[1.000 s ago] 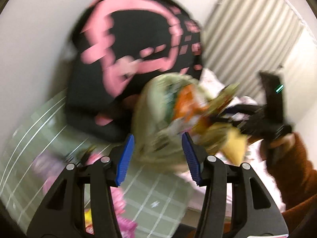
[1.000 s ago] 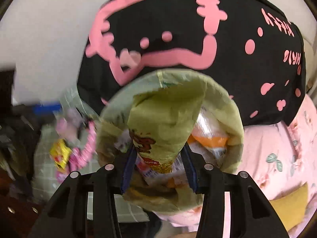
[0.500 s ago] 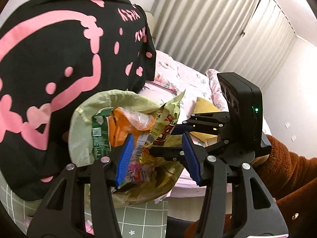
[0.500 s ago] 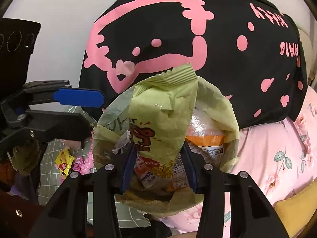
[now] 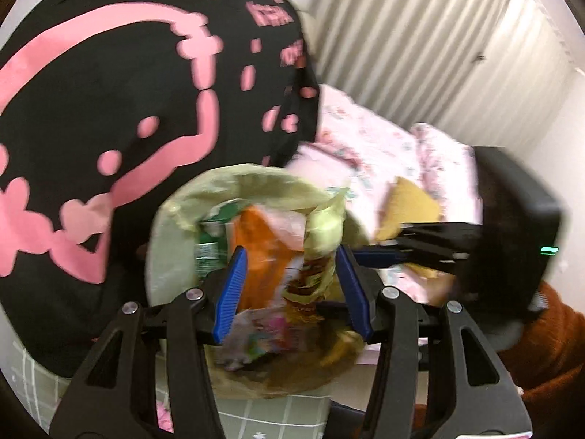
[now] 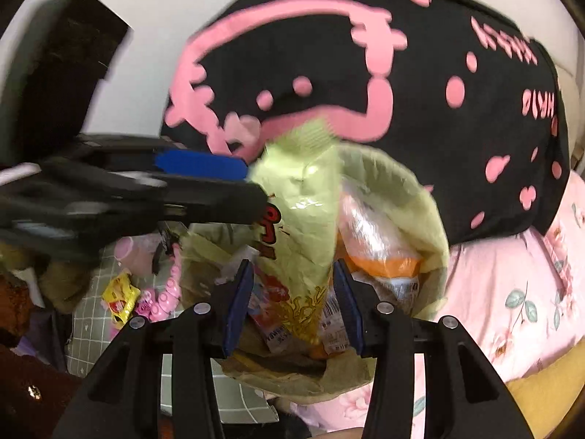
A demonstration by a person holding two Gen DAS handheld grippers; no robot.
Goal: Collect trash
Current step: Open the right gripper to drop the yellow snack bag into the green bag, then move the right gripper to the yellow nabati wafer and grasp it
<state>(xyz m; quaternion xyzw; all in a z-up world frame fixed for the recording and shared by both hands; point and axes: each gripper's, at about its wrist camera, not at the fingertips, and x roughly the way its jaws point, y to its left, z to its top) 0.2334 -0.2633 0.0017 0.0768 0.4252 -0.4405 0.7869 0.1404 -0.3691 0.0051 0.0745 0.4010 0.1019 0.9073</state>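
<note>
Two claws meet over the pale green trash bag point(image 6: 420, 219): the right claw point(image 6: 292, 303) is clamped on a yellow-green snack packet point(image 6: 299, 197) standing upright, long axis vertical, lower end already inside the bag. The left claw point(image 5: 292, 292) hovers just above the bag's mouth, jaws apart and empty, nearer its orange wrapper point(image 5: 263, 248). Blur hides the bag's bottom; a yellow wrapper point(image 6: 119, 298) lies left of the bag.

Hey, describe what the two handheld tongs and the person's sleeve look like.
Both tongs, left and right, have black plastic frames with triangular cut-outs, silver screws at the joints, and ribbed blue pads. The right unit carries a black box with a small green light. The sleeve is rust-brown and fuzzy.
</note>
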